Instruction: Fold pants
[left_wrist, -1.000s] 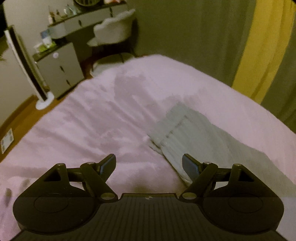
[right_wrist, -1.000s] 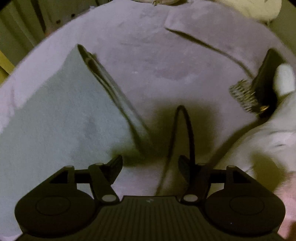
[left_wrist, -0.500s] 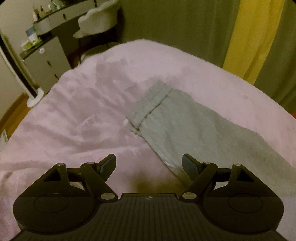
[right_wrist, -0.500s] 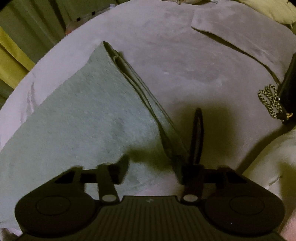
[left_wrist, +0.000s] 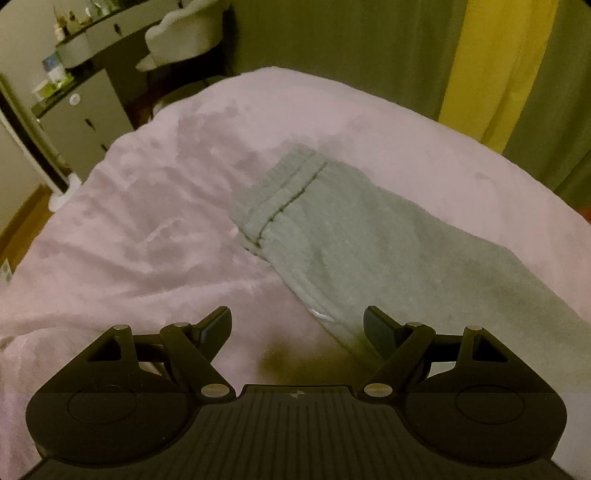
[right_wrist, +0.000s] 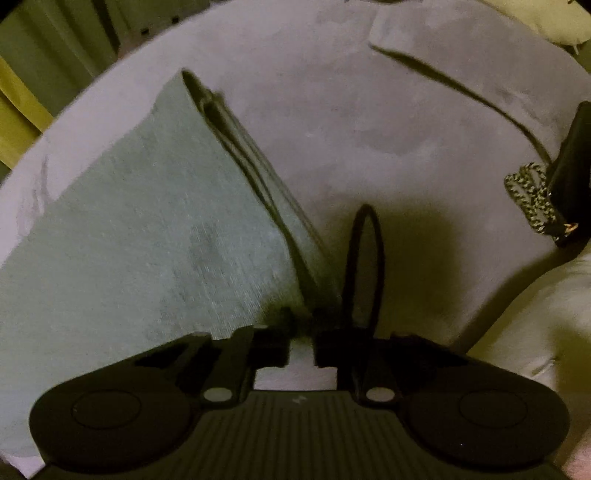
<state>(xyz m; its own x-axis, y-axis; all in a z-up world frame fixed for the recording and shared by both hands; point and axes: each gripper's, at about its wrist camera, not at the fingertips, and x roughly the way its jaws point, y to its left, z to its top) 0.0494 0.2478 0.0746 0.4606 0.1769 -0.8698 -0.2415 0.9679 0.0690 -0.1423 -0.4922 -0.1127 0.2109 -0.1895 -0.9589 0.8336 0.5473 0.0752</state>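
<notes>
Grey-green pants (left_wrist: 369, 251) lie flat on a pink blanket (left_wrist: 147, 236), the ribbed cuff (left_wrist: 280, 199) pointing away from me. My left gripper (left_wrist: 297, 325) hovers open just above the leg's near edge, with nothing between its fingers. In the right wrist view the pants (right_wrist: 147, 221) fill the left side, their folded edge running down into my right gripper (right_wrist: 303, 328). Its jaws have come together on that edge of the fabric. A black drawstring loop (right_wrist: 364, 258) sticks up beside the right finger.
A dresser (left_wrist: 85, 110) and a white chair (left_wrist: 184, 40) stand beyond the bed's far left corner. Grey and yellow curtains (left_wrist: 491, 66) hang behind. In the right wrist view a black object with a braided cord (right_wrist: 532, 199) lies at the right, near a folded blanket flap (right_wrist: 461, 55).
The right gripper's jaws went from wide apart to closed on the pants' edge. The left gripper moved forward and down, so the cuff now sits farther up its view.
</notes>
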